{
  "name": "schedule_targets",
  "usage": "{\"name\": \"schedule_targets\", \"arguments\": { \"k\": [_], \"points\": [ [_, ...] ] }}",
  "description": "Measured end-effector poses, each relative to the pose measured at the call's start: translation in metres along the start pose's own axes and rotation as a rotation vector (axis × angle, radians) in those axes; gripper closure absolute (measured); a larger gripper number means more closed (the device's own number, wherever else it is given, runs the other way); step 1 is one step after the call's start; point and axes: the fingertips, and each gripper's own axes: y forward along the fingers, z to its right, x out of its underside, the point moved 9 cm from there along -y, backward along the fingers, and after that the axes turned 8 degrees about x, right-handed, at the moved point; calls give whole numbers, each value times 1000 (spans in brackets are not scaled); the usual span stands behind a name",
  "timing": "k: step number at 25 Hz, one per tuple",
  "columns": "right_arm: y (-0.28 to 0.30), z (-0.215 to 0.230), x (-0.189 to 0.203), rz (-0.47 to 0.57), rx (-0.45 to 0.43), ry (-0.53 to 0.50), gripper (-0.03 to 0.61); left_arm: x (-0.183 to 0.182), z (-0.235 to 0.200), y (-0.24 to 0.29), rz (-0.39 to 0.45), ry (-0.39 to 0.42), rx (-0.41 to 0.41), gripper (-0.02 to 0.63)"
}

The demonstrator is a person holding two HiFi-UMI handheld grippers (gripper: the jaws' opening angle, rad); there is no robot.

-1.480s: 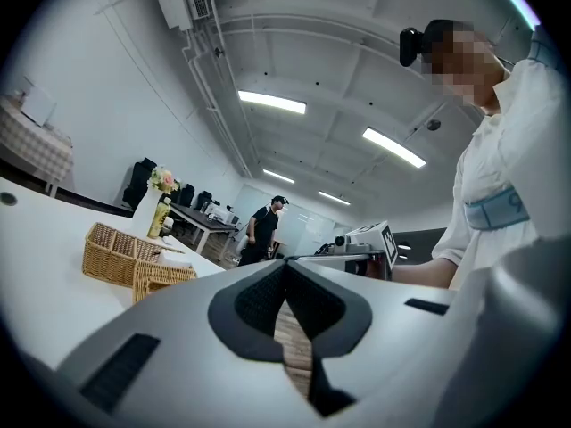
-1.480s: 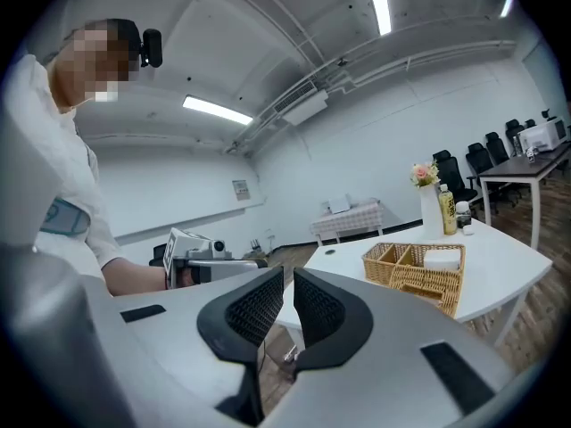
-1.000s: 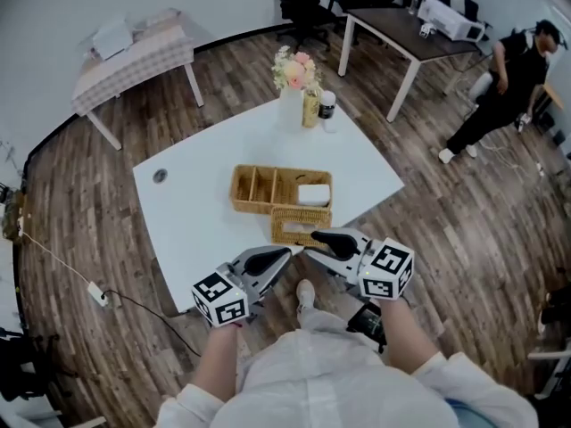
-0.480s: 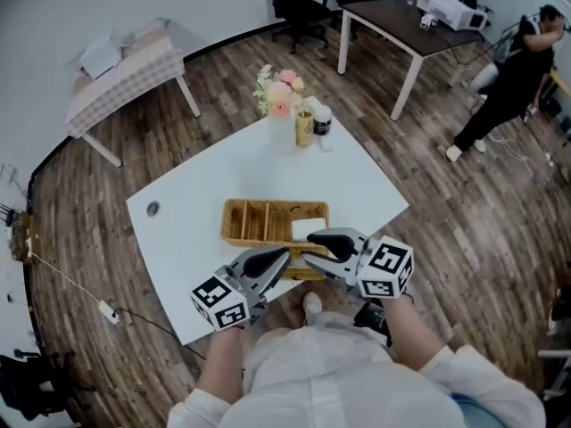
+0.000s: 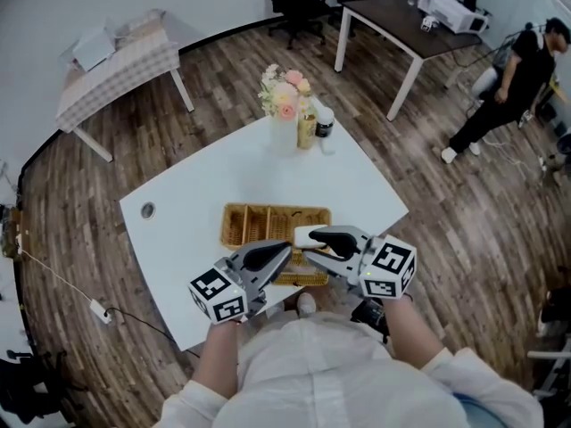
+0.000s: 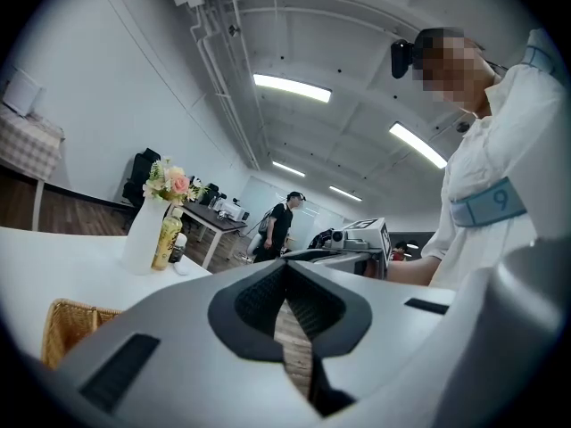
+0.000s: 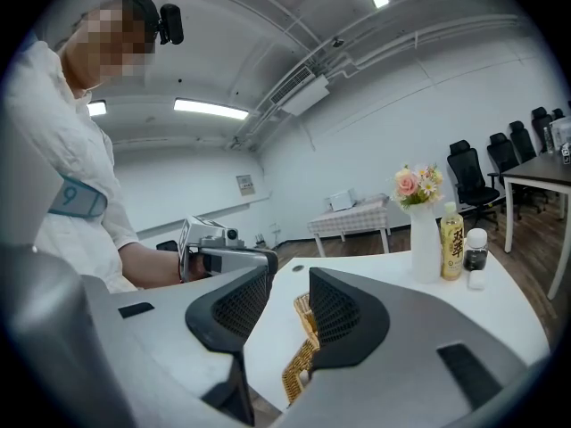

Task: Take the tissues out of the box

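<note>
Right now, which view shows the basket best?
Head view: it shows the basket from above, dividers and all, though the near edge is covered. Left gripper view catches one corner; right gripper view, a sliver.

Left gripper (image 5: 285, 249) closed, right gripper (image 5: 309, 241) parted

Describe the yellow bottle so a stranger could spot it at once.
Find the white table and look to its far corner. The bottle stands there between the flower vase and a short dark jar, and it is the only yellow one.
</note>
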Motion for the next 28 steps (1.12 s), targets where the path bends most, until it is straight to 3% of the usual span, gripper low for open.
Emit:
{"name": "schedule_targets", "arguments": {
  "k": [7, 19, 28],
  "points": [
    [6, 7, -7, -12, 18, -4, 426, -9, -16, -4, 5, -3, 23, 612],
    [21, 26, 1, -154, 15, -62, 414, -2, -37, -23, 4, -86, 5, 612],
    [35, 39, 6, -272, -2, -139, 346, -1, -46, -35, 0, -118, 2, 612]
  ]
}}
